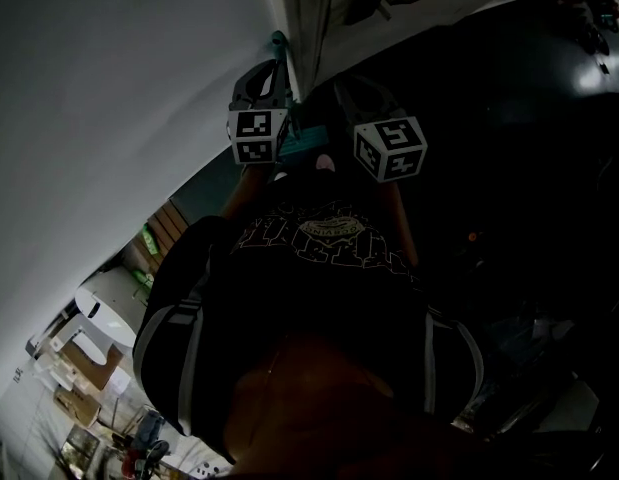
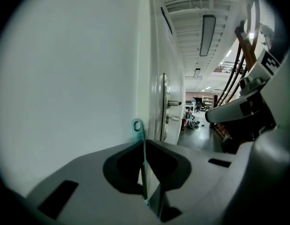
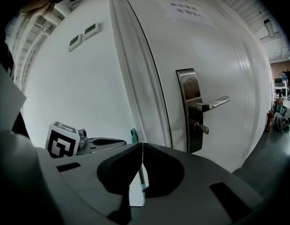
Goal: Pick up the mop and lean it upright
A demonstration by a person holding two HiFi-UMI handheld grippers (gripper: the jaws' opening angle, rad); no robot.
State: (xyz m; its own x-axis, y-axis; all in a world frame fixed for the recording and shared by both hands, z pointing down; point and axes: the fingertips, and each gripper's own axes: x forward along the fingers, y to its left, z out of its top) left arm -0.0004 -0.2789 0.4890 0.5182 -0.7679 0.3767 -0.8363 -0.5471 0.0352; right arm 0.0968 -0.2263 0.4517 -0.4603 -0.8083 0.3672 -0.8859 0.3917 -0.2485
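Observation:
Only the mop's thin teal handle shows, its loop end [image 2: 137, 125] up against the white wall [image 2: 70, 88]; the mop head is out of view. My left gripper [image 2: 144, 142] is shut on the handle just under the loop, and the handle runs down between its jaws. In the head view the loop end [image 1: 279, 40] sticks out beyond the left gripper [image 1: 274, 83]. My right gripper [image 3: 142, 145] is shut with its tips touching. The loop end [image 3: 134, 134] shows just past them, close to the left gripper [image 3: 91, 144]. I see nothing held in the right jaws.
A white door with a metal lever handle [image 3: 208, 104] stands right of the wall, its frame [image 3: 135, 78] beside the mop. A long corridor [image 2: 196, 121] runs past it. The right gripper [image 2: 248, 109] fills the left gripper view's right side. The person's dark shirt [image 1: 319, 268] fills the head view.

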